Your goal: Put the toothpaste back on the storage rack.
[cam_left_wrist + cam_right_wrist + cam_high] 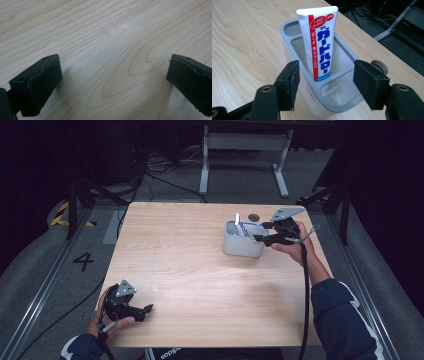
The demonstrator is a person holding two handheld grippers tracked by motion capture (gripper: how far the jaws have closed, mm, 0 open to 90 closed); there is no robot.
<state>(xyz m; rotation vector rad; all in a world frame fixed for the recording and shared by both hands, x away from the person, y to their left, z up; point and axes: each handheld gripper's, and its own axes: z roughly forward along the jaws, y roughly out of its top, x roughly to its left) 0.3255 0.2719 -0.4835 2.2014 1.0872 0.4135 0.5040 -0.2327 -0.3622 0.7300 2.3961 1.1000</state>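
While the white-and-red toothpaste tube [318,42] stood upright in the grey plastic holder [342,101] just beyond them, the right gripper [325,85] had its jaws half open, empty, apparently having released it.

Both sleeves [345,320] are dark navy, and the right one shows a white stripe by the shoulder. Each tool is matte black: the left tool [145,310] and the right tool [260,231] both carry a grey three-cornered plate on top. Black cables trail off each. Up close, brass-ringed screw holes sit behind flat, worn black pads [290,82].
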